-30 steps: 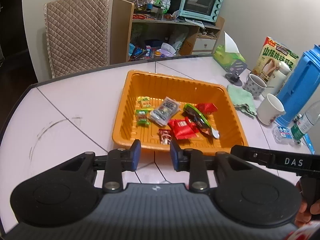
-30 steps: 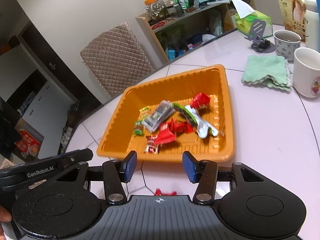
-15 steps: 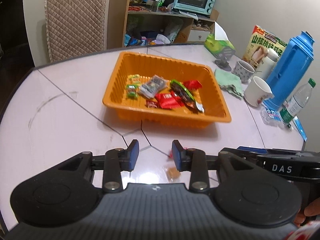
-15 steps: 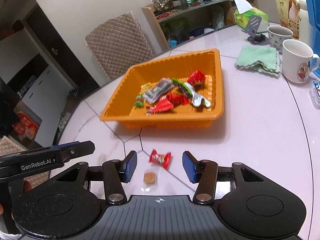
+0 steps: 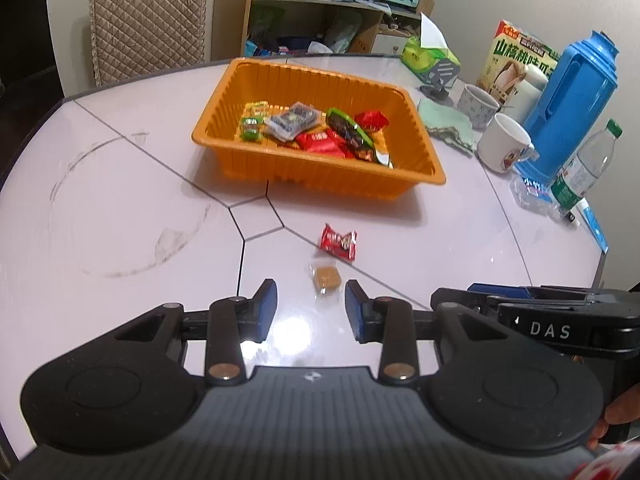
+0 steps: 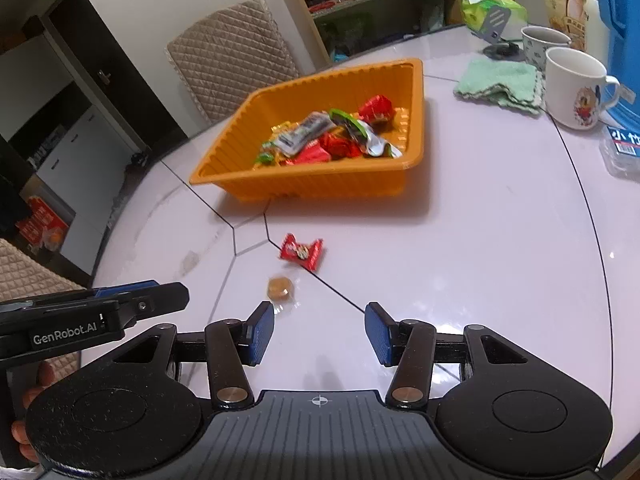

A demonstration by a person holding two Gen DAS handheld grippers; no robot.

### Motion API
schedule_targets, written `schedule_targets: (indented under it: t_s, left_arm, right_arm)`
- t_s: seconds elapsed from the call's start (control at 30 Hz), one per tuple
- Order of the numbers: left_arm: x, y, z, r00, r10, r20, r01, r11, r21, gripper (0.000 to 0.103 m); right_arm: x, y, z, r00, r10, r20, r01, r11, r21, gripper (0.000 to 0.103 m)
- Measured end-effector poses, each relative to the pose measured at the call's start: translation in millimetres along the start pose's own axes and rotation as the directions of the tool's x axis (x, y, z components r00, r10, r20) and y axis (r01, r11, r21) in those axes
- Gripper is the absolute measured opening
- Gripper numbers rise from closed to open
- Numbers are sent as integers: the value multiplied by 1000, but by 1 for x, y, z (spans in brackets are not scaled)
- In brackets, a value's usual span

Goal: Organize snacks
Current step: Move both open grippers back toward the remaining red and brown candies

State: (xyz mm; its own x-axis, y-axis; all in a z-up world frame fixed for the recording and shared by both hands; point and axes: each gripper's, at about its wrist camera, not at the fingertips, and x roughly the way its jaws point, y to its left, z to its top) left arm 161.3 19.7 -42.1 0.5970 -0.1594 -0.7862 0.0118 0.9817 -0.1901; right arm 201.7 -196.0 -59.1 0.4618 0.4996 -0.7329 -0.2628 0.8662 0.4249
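Note:
An orange tray (image 5: 416, 184) (image 6: 320, 188) holds several wrapped snacks on the pale table. A red wrapped candy (image 5: 338, 242) (image 6: 301, 252) and a small brown candy in clear wrap (image 5: 326, 278) (image 6: 281, 289) lie loose on the table in front of the tray. My left gripper (image 5: 310, 312) is open and empty, just short of the brown candy. My right gripper (image 6: 319, 332) is open and empty, with the brown candy just ahead of its left finger.
A green cloth (image 6: 500, 84), two mugs (image 6: 576, 88), a blue thermos (image 5: 568, 104), a water bottle (image 5: 584, 168), a tissue box (image 5: 428, 54) and a snack box (image 5: 516, 60) stand to the right. A quilted chair (image 5: 148, 16) and shelf stand behind the table.
Both grippers have drawn back from the tray toward the near edge of the table. The two loose candies now lie in full view ahead of the fingers.

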Motion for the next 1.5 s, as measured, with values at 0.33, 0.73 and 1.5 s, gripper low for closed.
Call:
schedule_targets:
  t_s: [0.33,0.73,1.5]
  left_arm:
    - [10,-7,-23,999,2,-46,-2,1000,5,34]
    - [33,-19,-32,997,-1,-77,3,1000,30,34]
    - [76,-27,-14,998,8,-69,-5,999,45,34]
  right_arm:
    - [5,-8,-20,999,-25,-46,25,1000,-11,51]
    - [16,-17,-27,996,-62,-67,61,998,-30,51]
    - [31,-39,-13,994,-89,-70,90,996,5,51]
